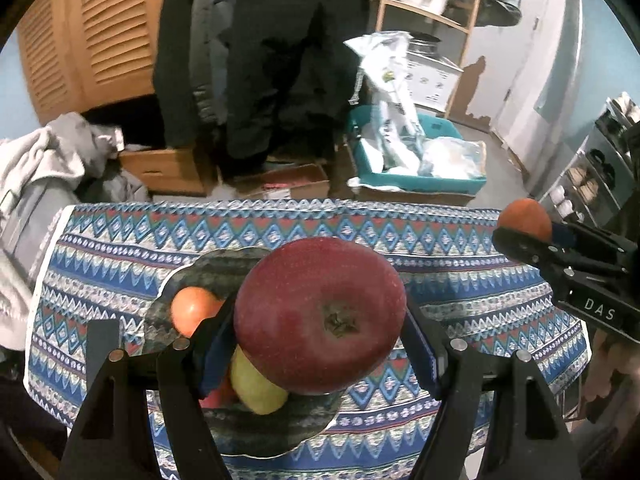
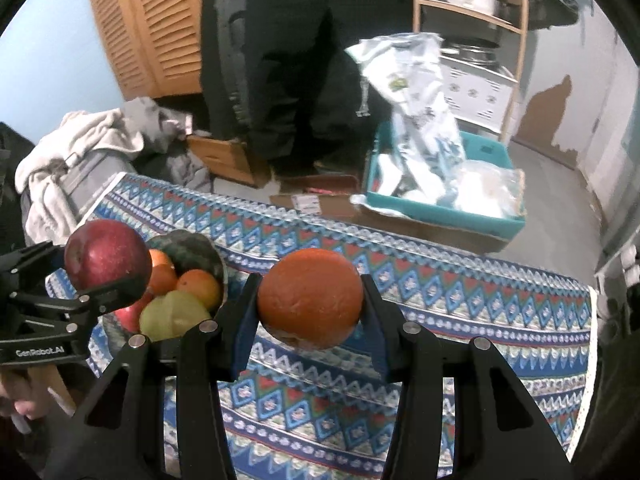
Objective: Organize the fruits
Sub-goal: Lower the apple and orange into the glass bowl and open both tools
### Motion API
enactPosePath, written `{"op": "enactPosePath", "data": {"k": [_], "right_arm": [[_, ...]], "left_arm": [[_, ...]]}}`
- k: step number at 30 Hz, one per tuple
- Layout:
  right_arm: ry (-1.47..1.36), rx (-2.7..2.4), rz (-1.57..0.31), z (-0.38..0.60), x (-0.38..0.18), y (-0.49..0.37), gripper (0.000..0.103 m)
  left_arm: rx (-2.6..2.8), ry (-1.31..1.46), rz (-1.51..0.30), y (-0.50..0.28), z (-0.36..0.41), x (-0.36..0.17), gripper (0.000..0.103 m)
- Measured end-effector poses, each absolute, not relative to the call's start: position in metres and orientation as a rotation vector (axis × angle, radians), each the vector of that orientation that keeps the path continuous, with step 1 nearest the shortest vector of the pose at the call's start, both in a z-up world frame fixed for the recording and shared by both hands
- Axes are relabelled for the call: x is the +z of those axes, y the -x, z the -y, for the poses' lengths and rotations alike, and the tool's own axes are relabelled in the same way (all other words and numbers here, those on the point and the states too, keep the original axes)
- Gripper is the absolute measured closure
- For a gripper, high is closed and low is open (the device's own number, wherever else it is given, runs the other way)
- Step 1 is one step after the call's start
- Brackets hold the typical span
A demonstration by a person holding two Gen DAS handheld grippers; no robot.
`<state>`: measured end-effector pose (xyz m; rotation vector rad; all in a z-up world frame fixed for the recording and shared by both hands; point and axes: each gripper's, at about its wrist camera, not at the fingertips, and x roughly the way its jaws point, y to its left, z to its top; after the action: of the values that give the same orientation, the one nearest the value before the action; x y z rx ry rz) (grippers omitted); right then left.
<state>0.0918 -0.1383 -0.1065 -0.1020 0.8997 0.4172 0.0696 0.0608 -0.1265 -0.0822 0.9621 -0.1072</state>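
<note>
The left gripper (image 1: 320, 344) clamps a glossy red apple (image 1: 320, 316) above the dark, wavy-rimmed bowl (image 2: 192, 250), which holds oranges (image 2: 199, 287), a yellow-green pear (image 2: 174, 318) and a red fruit. Right of the bowl, the right gripper (image 2: 310, 316) pinches a dimpled orange (image 2: 310, 298) over the zigzag-patterned tablecloth (image 2: 460, 300). Beyond the table, a teal bin (image 2: 448, 210) holds plastic bags.

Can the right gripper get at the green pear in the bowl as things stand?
Probably not. The right gripper is shut on an orange, so its jaws are full. The left gripper, holding a red apple, also hangs close over the bowl where the green pear lies.
</note>
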Motion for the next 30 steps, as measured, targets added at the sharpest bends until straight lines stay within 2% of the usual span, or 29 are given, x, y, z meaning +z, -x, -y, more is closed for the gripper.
{"op": "enactPosePath", "data": {"k": [11, 30], "right_arm": [[0.121, 0.508, -0.927, 0.083, -0.116, -0.103, 0.056], [0.136, 0.590, -0.994, 0.027, -0.143, -0.125, 0.056]], "left_arm": [[-0.045, 0.121, -0.986, -0.067, -0.107, -0.145, 0.027], [-0.014, 0.209, -1.123, -0.079, -0.147, -0.209, 0.027]]}}
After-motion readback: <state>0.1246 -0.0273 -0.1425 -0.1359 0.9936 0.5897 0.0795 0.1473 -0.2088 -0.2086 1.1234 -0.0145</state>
